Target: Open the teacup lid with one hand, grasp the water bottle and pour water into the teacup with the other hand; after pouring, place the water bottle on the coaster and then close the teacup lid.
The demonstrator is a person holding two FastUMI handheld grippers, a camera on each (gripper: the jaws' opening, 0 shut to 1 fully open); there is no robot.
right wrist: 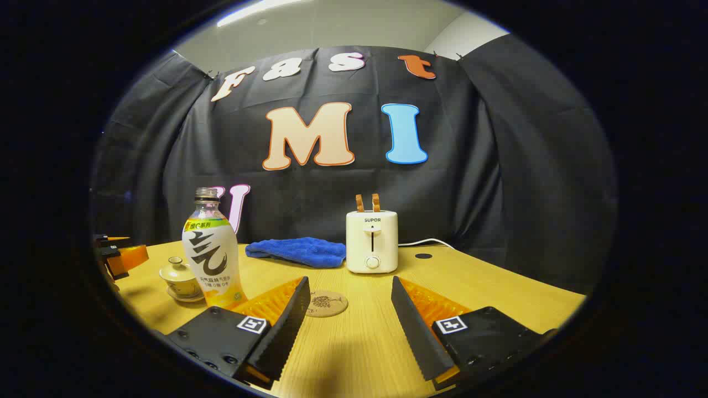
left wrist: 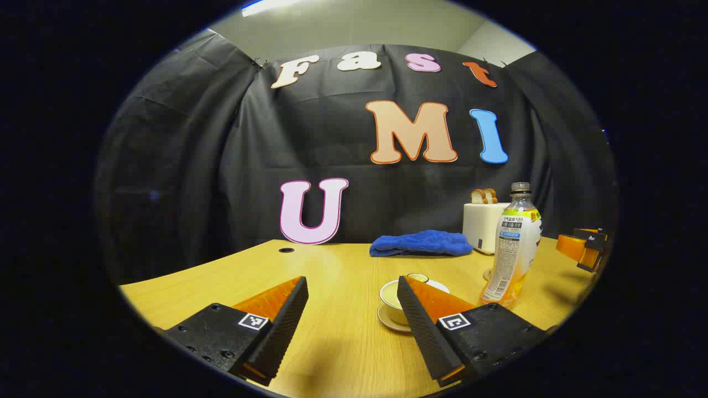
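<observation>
In the right gripper view, the water bottle (right wrist: 213, 260) is stood on the table (right wrist: 498, 293) just right of the lidded teacup (right wrist: 180, 275); the coaster (right wrist: 326, 303) is laid right of the bottle, before the cloth (right wrist: 296, 251) and toaster (right wrist: 371, 241).

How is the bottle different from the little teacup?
The water bottle is tall, slim and see-through with a printed label; the teacup is short, round and cream. The bottle has no cap and stands straight on the table; the teacup wears its lid and sits on a saucer. Both stand upright, untouched.
</observation>
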